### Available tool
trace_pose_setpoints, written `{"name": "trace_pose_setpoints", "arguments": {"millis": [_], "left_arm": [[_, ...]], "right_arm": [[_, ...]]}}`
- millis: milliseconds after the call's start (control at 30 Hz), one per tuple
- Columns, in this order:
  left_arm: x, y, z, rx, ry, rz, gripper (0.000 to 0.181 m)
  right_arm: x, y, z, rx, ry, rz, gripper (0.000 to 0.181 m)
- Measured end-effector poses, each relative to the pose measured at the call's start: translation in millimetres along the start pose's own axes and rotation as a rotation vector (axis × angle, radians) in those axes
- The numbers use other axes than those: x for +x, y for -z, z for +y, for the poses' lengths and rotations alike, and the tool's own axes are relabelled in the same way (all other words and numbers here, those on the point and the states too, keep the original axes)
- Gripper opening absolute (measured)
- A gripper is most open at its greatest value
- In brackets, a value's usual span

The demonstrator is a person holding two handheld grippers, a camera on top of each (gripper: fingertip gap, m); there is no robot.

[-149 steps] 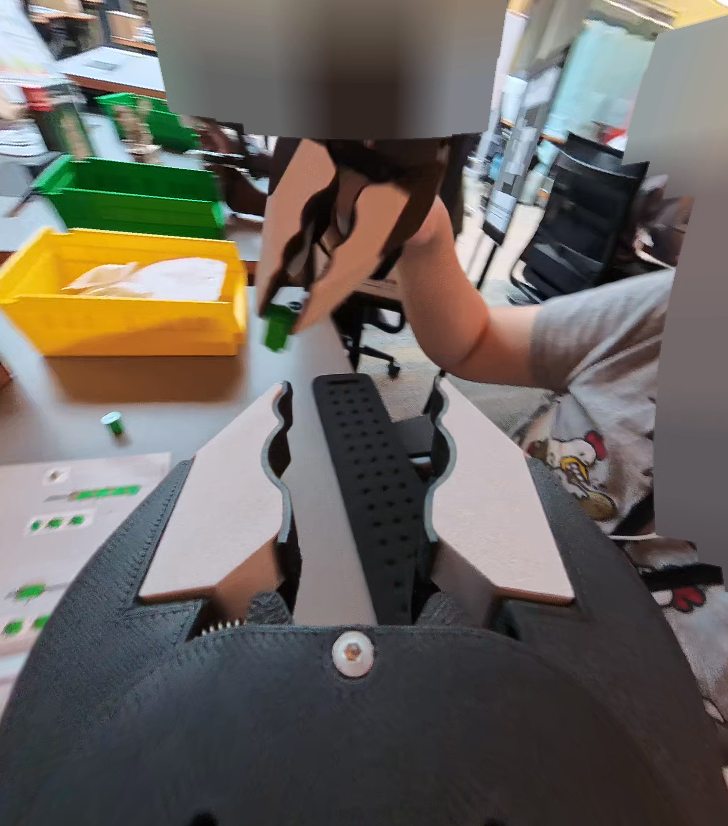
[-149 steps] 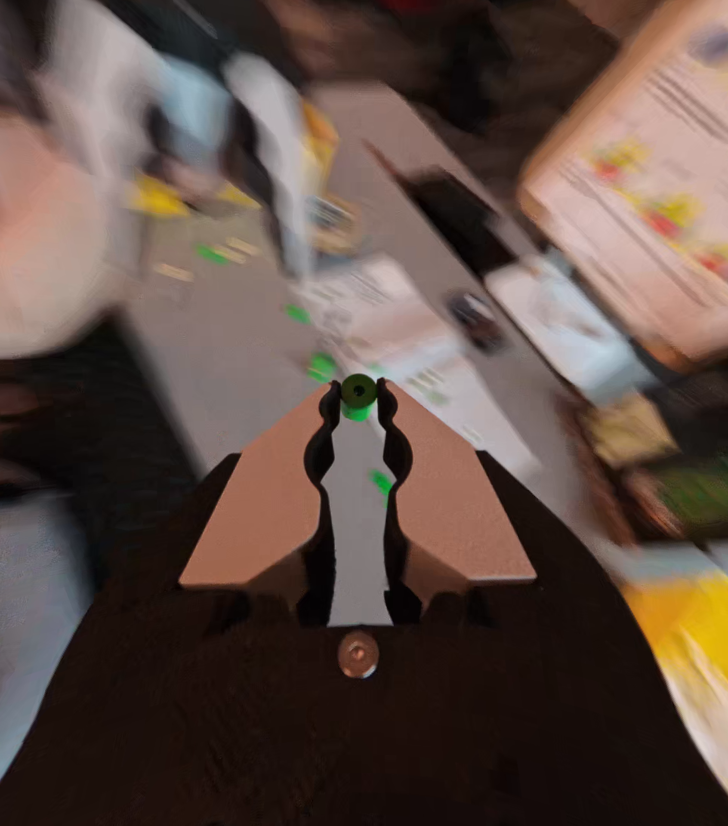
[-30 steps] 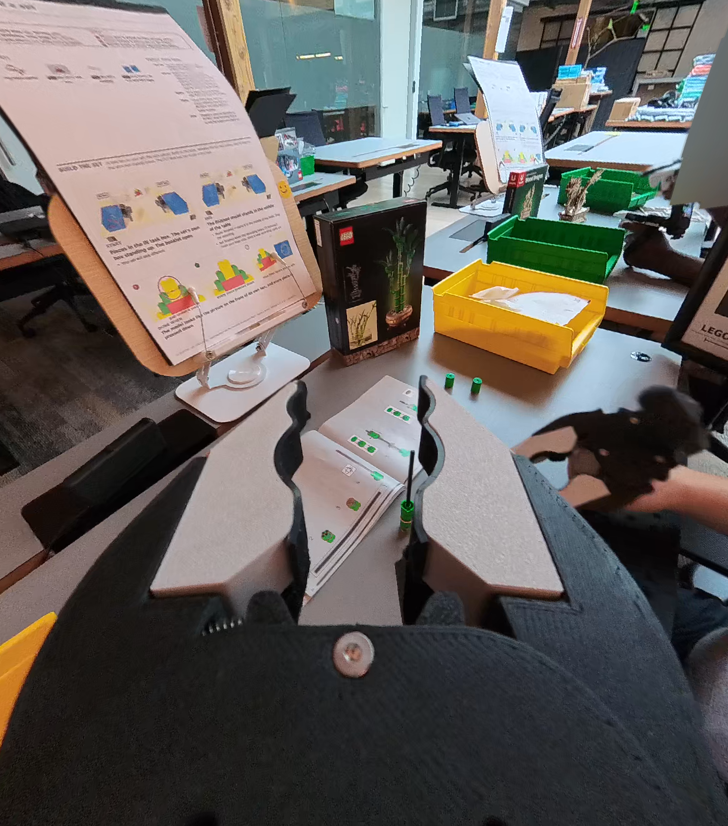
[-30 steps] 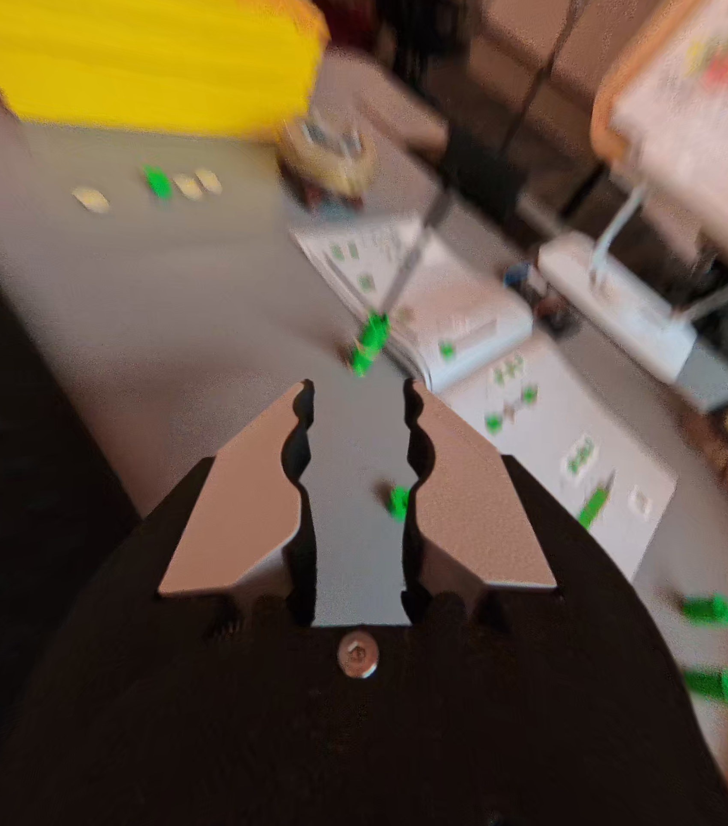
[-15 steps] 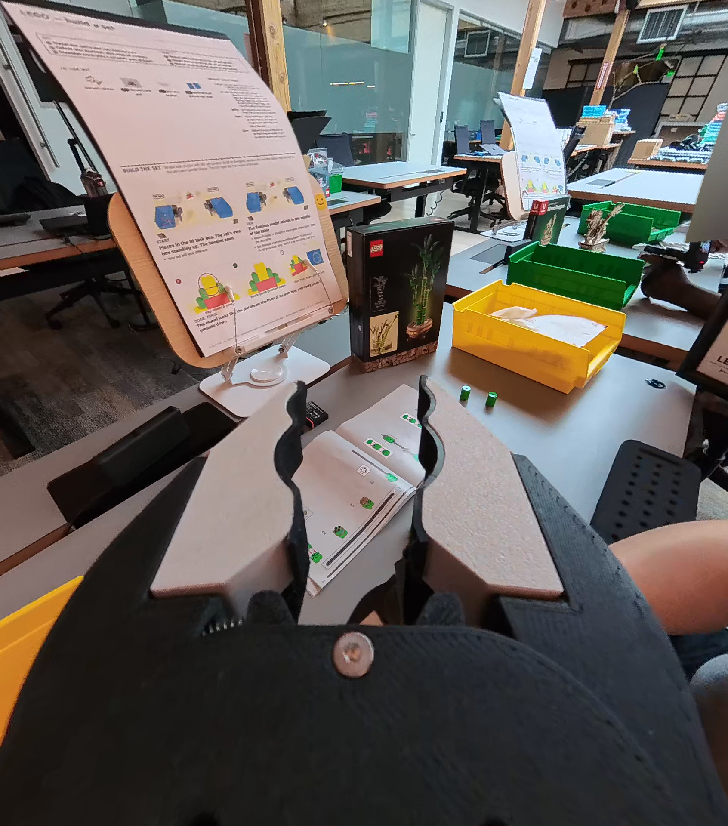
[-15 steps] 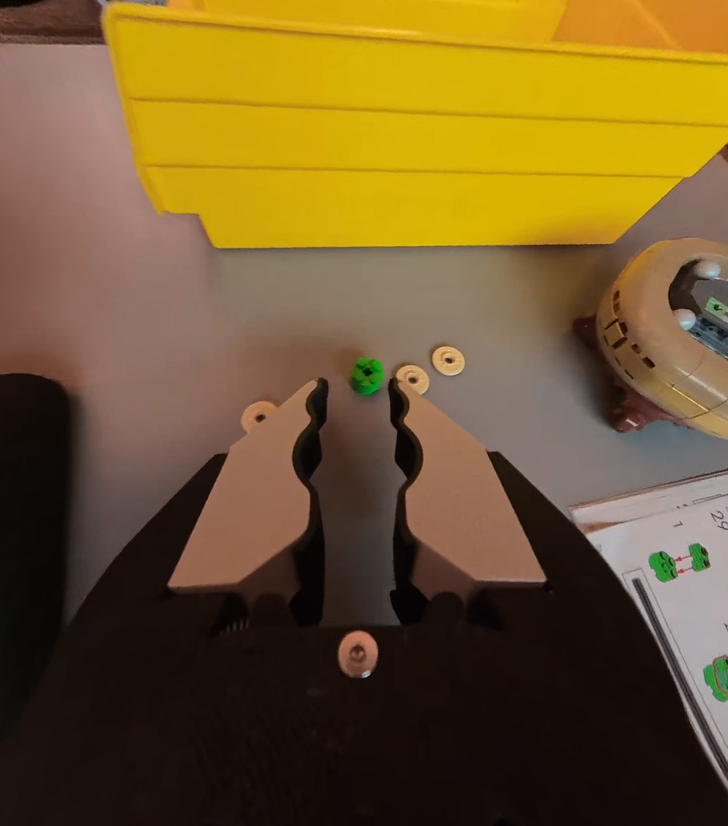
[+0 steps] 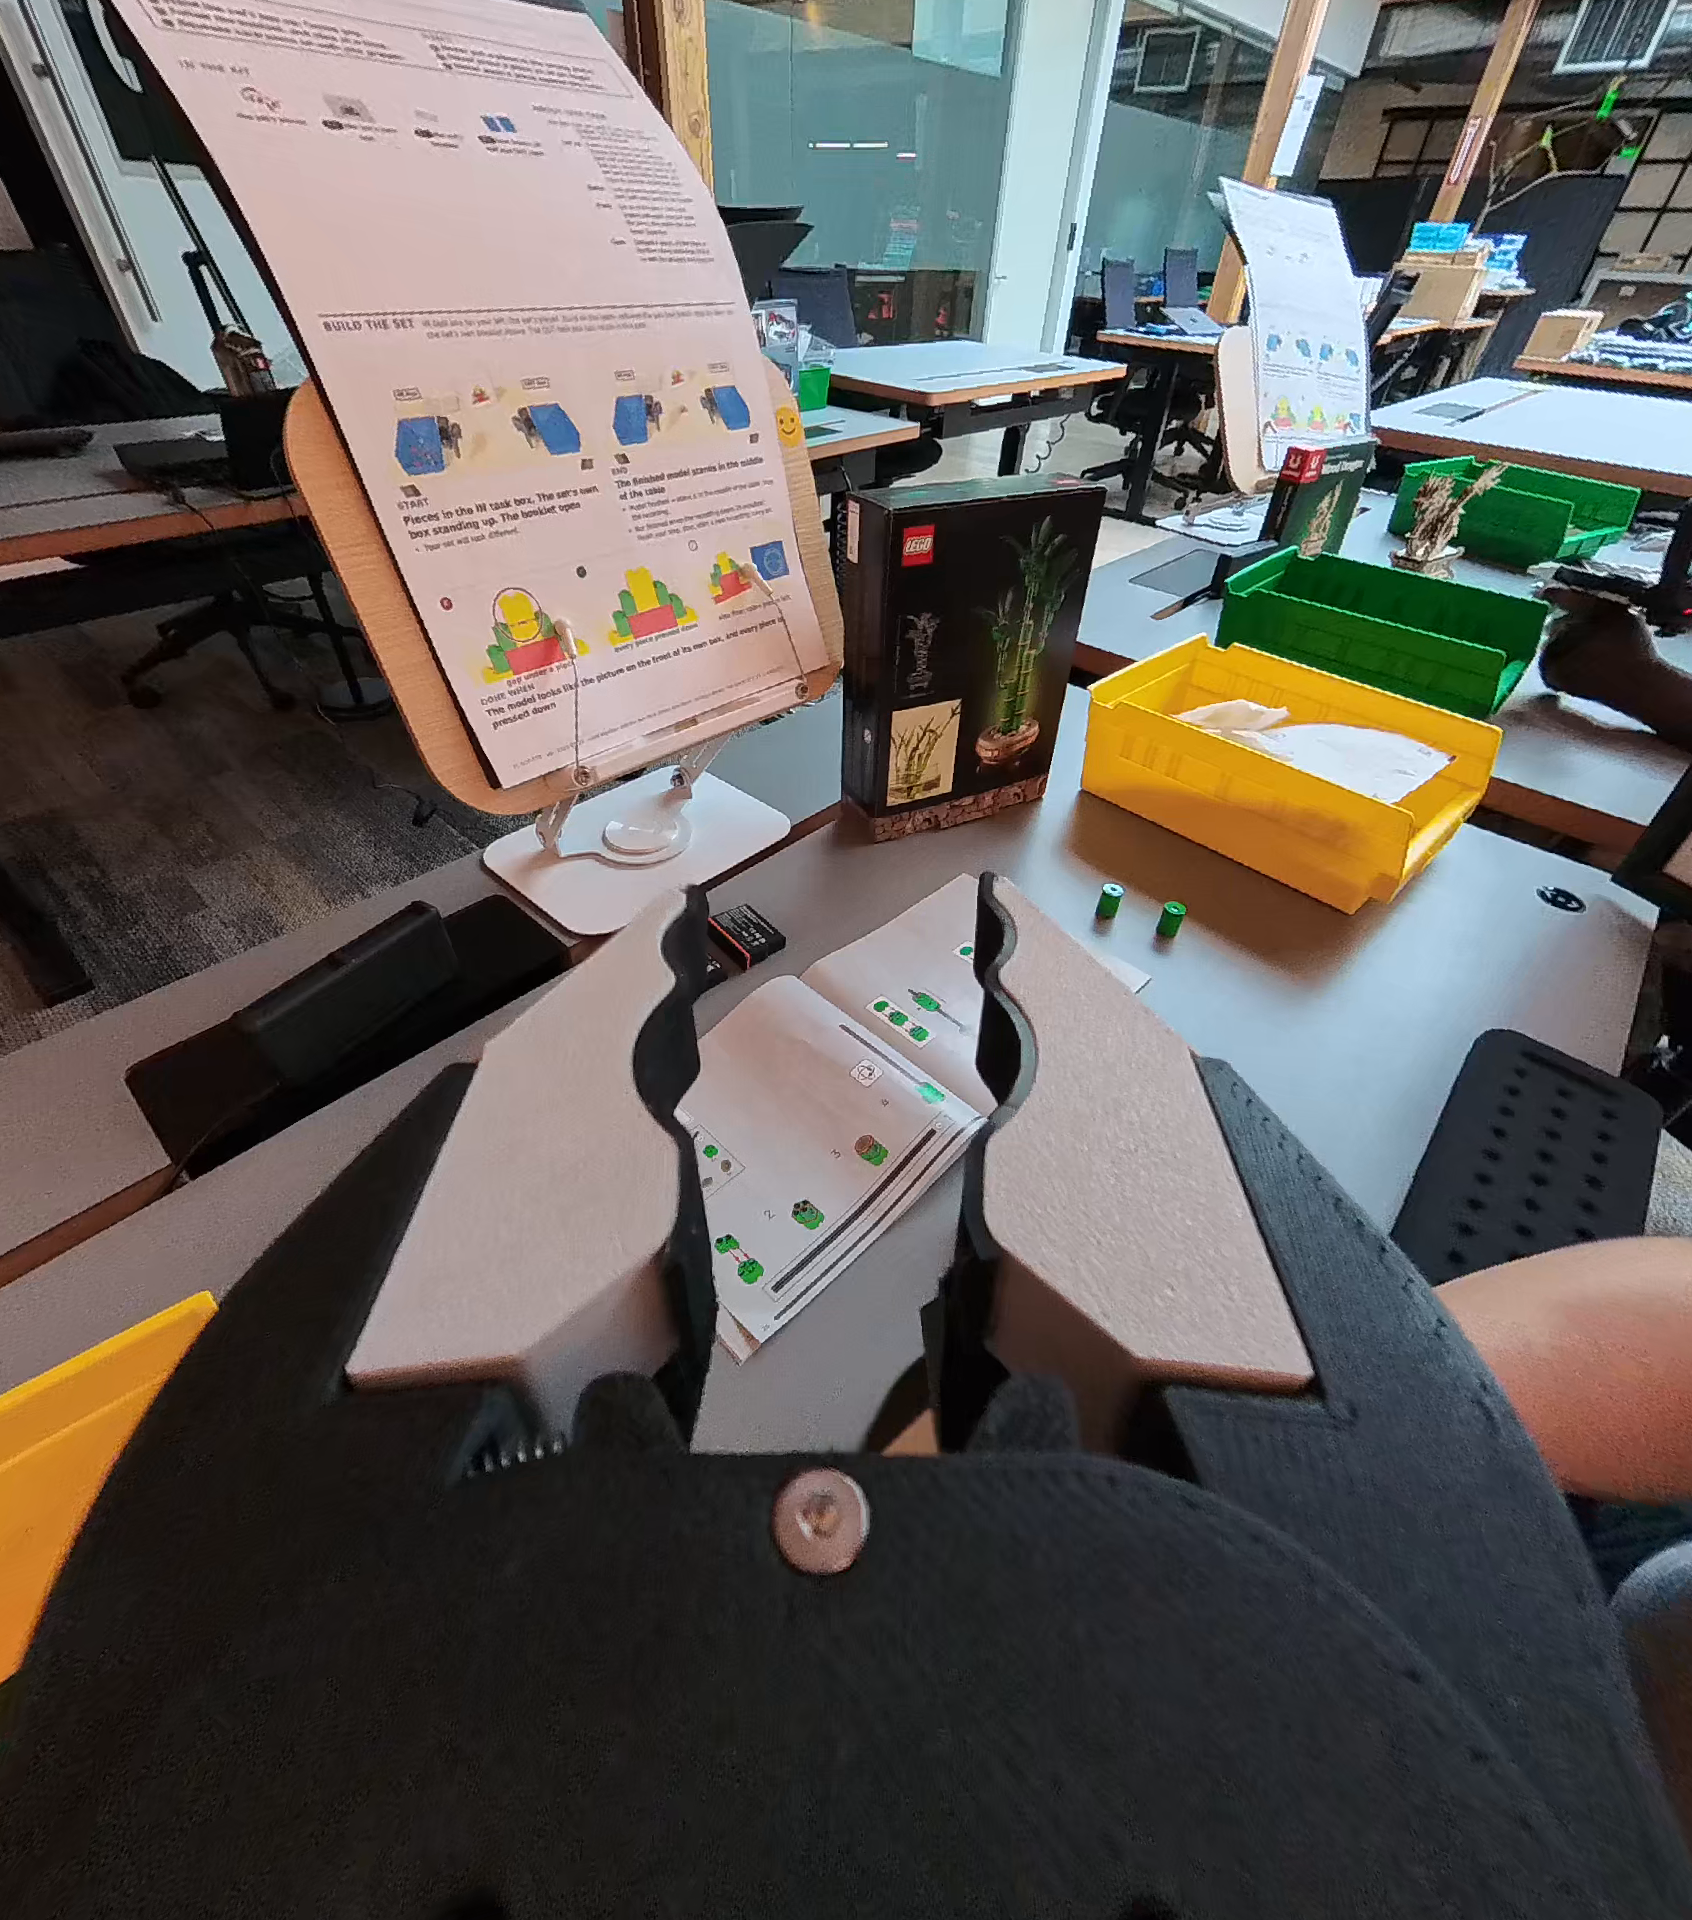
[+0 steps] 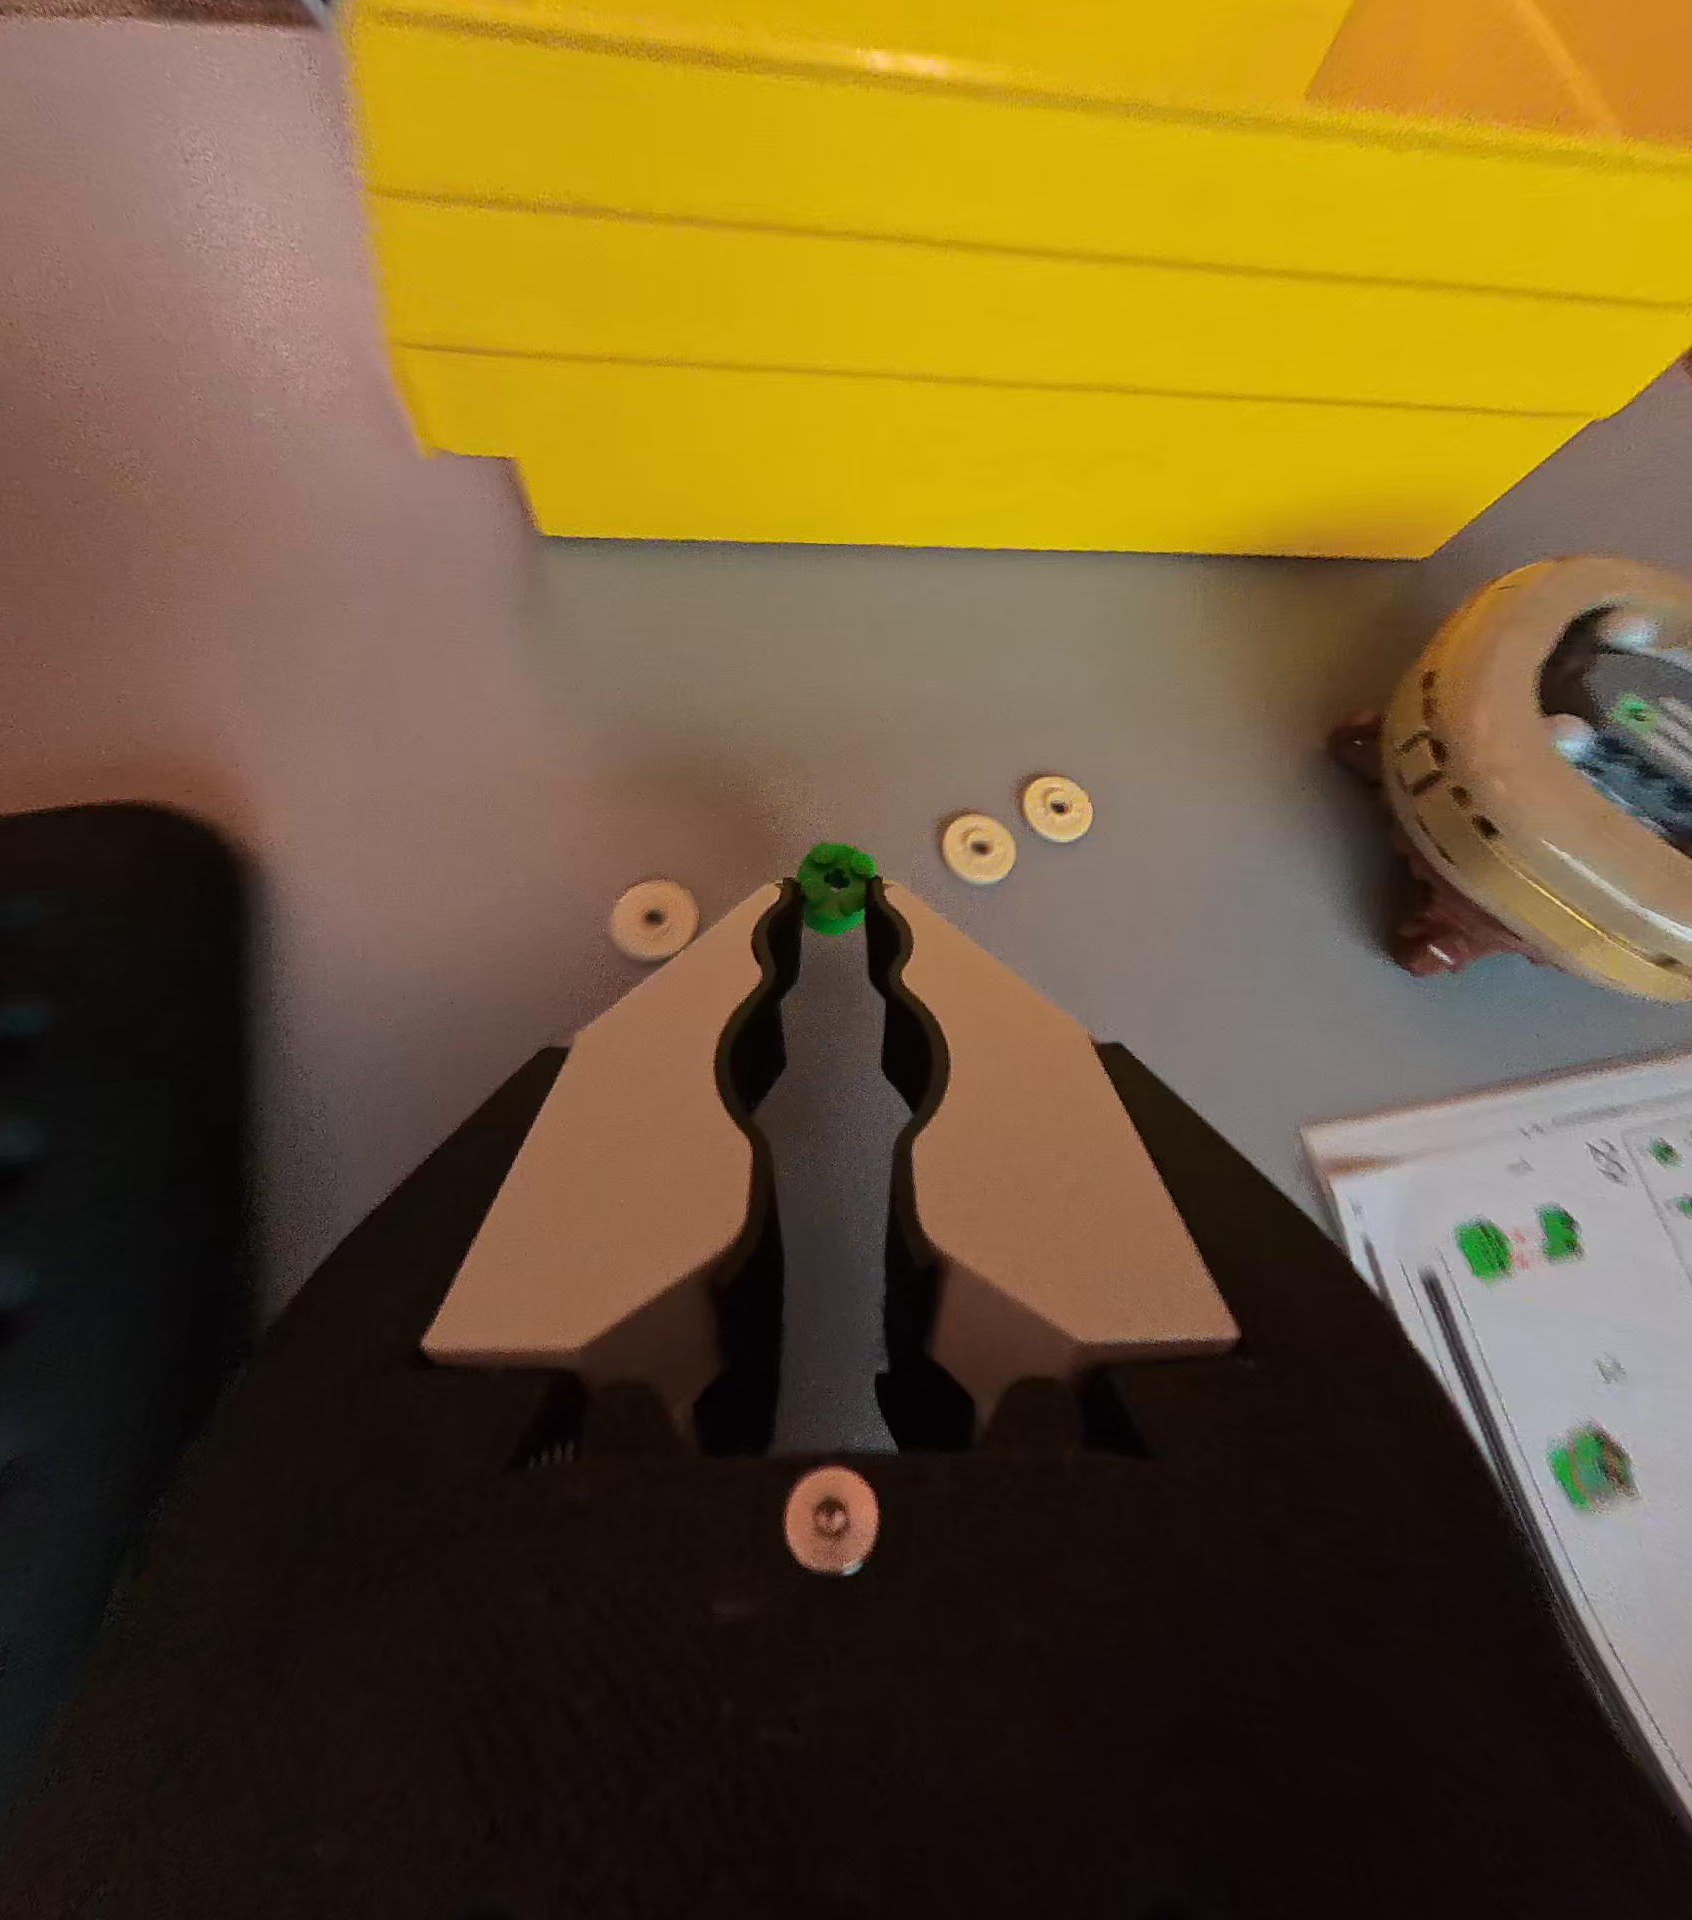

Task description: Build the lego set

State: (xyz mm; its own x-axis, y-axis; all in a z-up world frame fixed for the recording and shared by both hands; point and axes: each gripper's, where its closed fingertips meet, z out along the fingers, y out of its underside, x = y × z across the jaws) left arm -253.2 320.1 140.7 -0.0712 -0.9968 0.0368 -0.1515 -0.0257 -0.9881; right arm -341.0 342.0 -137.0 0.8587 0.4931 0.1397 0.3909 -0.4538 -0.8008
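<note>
— Green stud (image 8: 834, 891): have you got it?
— Yes, your right gripper (image 8: 829, 904) pinches it at the tips, near the desk's bin (image 8: 1029, 312) edge. Left gripper (image 7: 837, 935) gapes empty. Probably lift straight, then fit it per the booklet (image 7: 821, 1122).

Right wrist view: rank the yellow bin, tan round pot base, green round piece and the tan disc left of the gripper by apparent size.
1. yellow bin
2. tan round pot base
3. tan disc and green round piece look about alike; not ranked.
</note>
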Motion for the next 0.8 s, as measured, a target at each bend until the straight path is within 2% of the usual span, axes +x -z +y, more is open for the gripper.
{"name": "trace_pose_setpoints", "arguments": {"millis": [100,167,267,333,433,533,667,767,800], "left_arm": [[-1,3,-2,0.017,0.002,0.002,0.049],[-2,4,-3,0.026,0.009,0.006,0.049],[-2,4,-3,0.023,0.009,0.001,0.049],[0,3,-4,0.025,0.002,0.002,0.049],[6,-1,-4,0.012,-0.016,0.009,0.049],[14,-9,-2,-0.014,-0.035,0.019,0.049],[24,-21,3,-0.056,-0.064,0.038,0.049],[31,-27,3,-0.069,-0.087,0.048,0.05],[32,-28,3,-0.071,-0.094,0.048,0.05]], "right_arm": [[-10,69,2,0.089,0.033,0.06,0.01],[0,124,21,0.126,0.037,0.165,0.01],[28,192,80,0.059,-0.003,0.311,0.01],[40,219,124,-0.02,-0.08,0.341,0.01],[48,237,166,-0.095,-0.156,0.354,0.01],[52,239,188,-0.173,-0.165,0.356,0.01],[54,236,203,-0.227,-0.18,0.353,0.01],[54,236,202,-0.213,-0.184,0.333,0.012],[52,236,198,-0.189,-0.187,0.315,0.019]]}}
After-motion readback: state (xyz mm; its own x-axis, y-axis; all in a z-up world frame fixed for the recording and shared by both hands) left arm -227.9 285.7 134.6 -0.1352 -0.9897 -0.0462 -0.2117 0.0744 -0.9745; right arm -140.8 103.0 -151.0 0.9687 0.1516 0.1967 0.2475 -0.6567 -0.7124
